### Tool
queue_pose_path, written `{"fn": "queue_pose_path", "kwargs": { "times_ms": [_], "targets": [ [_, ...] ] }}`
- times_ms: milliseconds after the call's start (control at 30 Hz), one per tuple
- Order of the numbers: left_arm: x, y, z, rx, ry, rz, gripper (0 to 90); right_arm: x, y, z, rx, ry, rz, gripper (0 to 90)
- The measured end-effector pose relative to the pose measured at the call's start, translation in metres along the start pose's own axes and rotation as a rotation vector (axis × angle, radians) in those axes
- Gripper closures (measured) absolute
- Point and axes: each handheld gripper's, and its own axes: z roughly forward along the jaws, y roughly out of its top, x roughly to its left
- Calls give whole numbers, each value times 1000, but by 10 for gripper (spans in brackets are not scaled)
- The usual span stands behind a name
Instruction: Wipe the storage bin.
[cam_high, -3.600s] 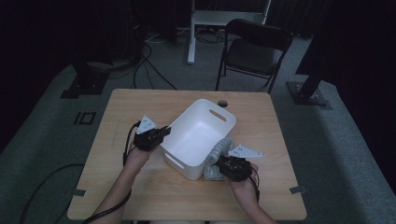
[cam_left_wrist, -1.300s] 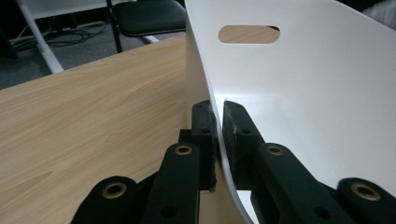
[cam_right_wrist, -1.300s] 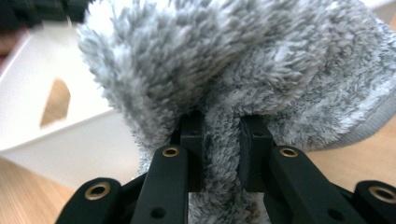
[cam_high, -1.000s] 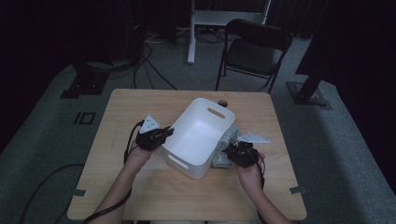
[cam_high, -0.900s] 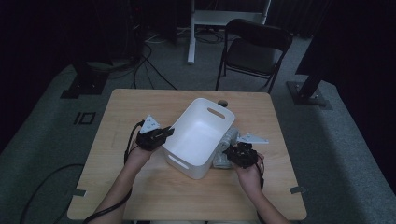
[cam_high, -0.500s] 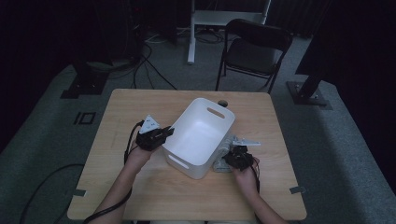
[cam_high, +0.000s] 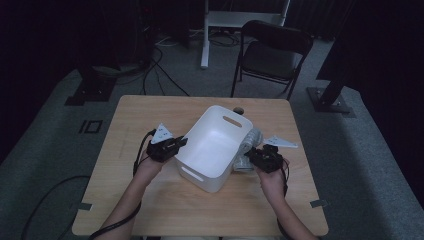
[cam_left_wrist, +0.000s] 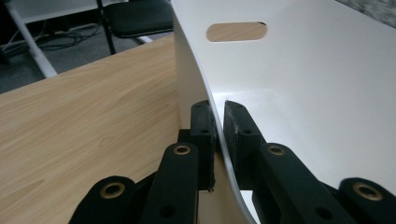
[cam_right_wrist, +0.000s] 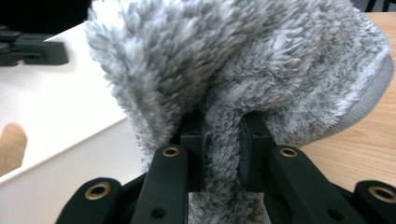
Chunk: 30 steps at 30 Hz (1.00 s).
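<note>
Fluffy grey slipper (cam_right_wrist: 261, 70) pinched in right tool (cam_right_wrist: 222, 128), white bin (cam_left_wrist: 303, 84) wall in left tool (cam_left_wrist: 218, 126)

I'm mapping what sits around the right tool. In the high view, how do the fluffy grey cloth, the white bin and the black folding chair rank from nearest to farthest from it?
1. Fluffy grey cloth: clamped in the right tool, beside the bin.
2. White bin: just left of it, at the table's middle.
3. Black folding chair: on the floor beyond the table's far edge.
</note>
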Motion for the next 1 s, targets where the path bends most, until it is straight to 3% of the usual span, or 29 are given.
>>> {"fn": "queue_pose_path", "kwargs": {
  "times_ms": [167, 233, 633, 733, 867, 1000],
  "targets": [
    [0, 0, 0, -5, -3, 4, 822, -1, -5, 8, 18, -44, 0, 758],
    [0, 0, 1, -6, -3, 1, 822, -4, -12, 15, 51, -69, 4, 760],
    [2, -1, 0, -12, -6, -16, 808, -20, -46, 46, 185, -95, 43, 760],
    [3, -1, 1, -13, 3, -24, 808, -20, -43, 45, 199, -94, 33, 759],
    [4, -1, -1, -17, -4, -30, 816, -21, -38, 36, 178, -76, 30, 759],
    [8, -3, -5, -13, -22, -21, 820, -23, -27, 20, 123, -65, 33, 758]
  ]
}}
